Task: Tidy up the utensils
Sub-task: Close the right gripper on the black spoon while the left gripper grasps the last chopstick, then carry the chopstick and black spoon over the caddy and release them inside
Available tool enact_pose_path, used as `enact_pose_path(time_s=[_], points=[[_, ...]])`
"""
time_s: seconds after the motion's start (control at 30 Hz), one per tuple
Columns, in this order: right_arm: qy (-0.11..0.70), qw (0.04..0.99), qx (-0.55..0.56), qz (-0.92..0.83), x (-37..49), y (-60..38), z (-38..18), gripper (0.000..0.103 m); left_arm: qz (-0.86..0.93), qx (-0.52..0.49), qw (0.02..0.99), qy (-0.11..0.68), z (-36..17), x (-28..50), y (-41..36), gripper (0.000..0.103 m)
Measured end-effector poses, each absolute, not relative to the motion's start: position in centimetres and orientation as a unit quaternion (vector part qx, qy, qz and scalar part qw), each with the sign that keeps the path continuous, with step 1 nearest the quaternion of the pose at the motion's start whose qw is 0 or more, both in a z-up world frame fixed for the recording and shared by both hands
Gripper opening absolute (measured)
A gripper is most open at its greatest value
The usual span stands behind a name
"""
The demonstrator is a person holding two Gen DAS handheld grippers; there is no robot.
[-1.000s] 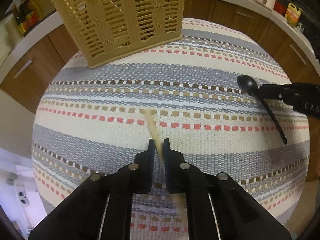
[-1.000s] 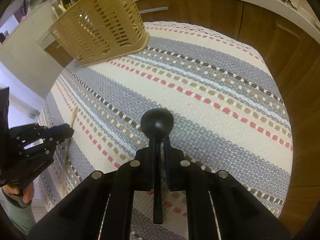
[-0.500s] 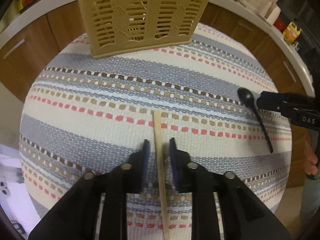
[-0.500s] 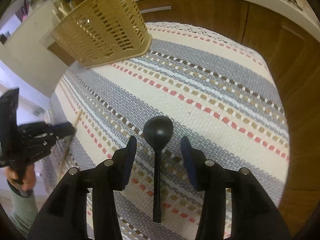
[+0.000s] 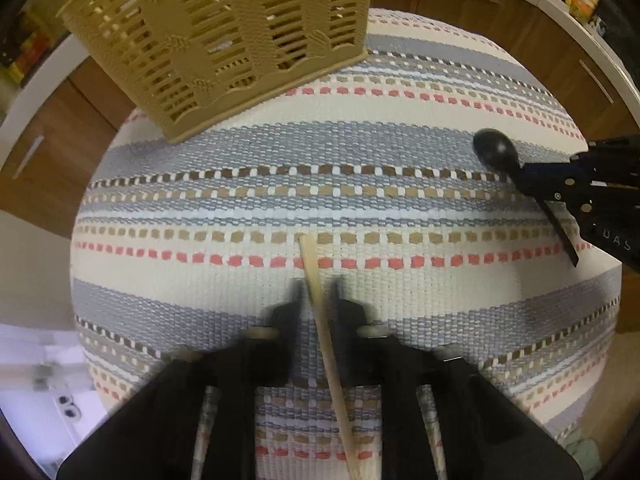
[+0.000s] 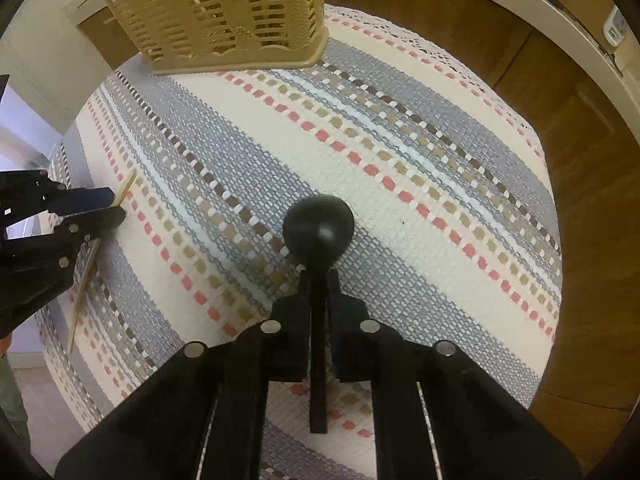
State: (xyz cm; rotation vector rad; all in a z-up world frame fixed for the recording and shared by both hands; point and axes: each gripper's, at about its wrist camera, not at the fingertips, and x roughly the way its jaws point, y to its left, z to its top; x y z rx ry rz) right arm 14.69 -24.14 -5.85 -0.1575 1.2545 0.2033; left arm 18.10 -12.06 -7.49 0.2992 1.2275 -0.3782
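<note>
Tongs first. My left tongs [image 5: 317,288] are around the stick [image 5: 310,256]. They are open only a little, and I see a thin gap on each side of the stick. Half a second ago they were wider, so they are closing in. They look smeared in the left view, so I cannot tell if they touch the wood yet. The stick lies flat on the cloth [image 5: 400,120] and points up at the basket [image 5: 224,40].

My right tongs [image 6: 319,288] have changed the most. Half a second ago they were wide open, with the spoon [image 6: 319,224] lying free between them. Now they are pressed tight on its thin black handle, just behind the round bowl. The end of the handle sticks out toward me. I cannot tell if the spoon is off the cloth yet.

From the left view the spoon is far off to the right, well apart from the stick. The basket stands at the far edge of the table in both views. It is well apart from both tongs.

I think this means the spoon is ready to go. It can be lifted and carried to the basket. The stick needs one more squeeze first. It is thin and smooth, so it could slip or roll if the squeeze is weak.
</note>
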Motion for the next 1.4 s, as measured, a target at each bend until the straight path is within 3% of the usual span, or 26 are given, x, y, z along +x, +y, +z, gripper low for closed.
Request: enact_pose_path(time_s=[0.33,0.93,1.17,1.4], points=[[0.523,0.840,-0.024,0.144,13.3,-25.5,-2.9,0.005,-0.180,0.045,0.845,0.501,-4.3,17.9,-8.6,0.004],[0.267,0.940,0.024,0.210,15.9,-22.3,13.2,0.005,-0.160,-0.087,0.965,0.189,15.5,19.9,-2.5,0.004],[0.183,0.967,0.030,0.177,21.2,-21.6,16.0,0.005,-0.143,-0.122,0.976,0.109,17.2,23.9,-2.1,0.004],[0.169,0.972,0.021,0.163,25.5,-21.1,14.5,0.005,-0.115,-0.126,0.984,0.056,16.7,26.0,-1.8,0.004]])
